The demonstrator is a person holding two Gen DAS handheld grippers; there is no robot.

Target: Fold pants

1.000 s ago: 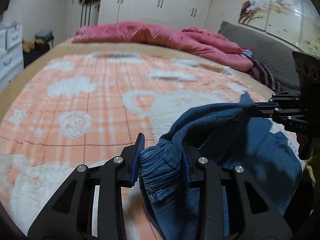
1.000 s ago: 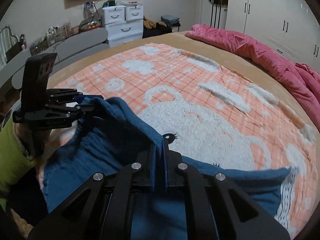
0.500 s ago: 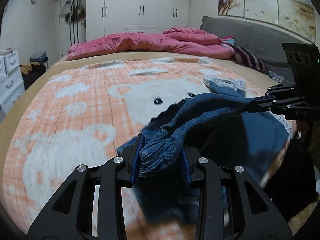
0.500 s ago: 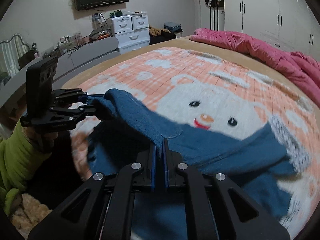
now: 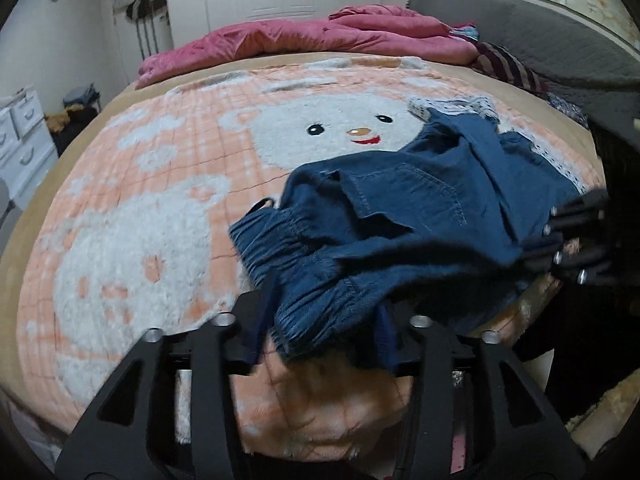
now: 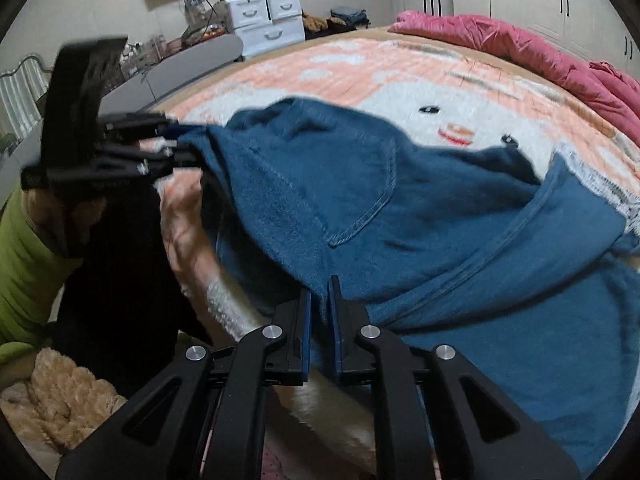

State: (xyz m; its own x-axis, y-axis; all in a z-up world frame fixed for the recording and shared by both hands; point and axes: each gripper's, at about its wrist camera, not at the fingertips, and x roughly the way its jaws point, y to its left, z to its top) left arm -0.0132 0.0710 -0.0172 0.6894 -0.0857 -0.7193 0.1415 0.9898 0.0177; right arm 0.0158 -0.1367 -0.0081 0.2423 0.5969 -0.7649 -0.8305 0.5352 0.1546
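Observation:
Blue denim pants (image 5: 420, 208) with an elastic waistband and lace-trimmed cuffs lie bunched near the front edge of the bed. My left gripper (image 5: 324, 312) is shut on the gathered waistband. My right gripper (image 6: 319, 312) is shut on a fold of the pants (image 6: 400, 208) at the other waist corner. The right gripper shows at the right of the left wrist view (image 5: 568, 240). The left gripper shows at the left of the right wrist view (image 6: 168, 148). A back pocket faces up.
The bed carries an orange and white bear-pattern blanket (image 5: 160, 184). A pink duvet (image 5: 320, 40) lies along the far side. A grey headboard (image 5: 540, 32) is at the right. White drawers (image 6: 264, 24) stand past the bed. A fluffy beige cloth (image 6: 60, 392) lies below the bed edge.
Both grippers have pulled the pants back toward the front edge of the bed and lowered them. The legs now lie spread over the blanket, pocket side up.

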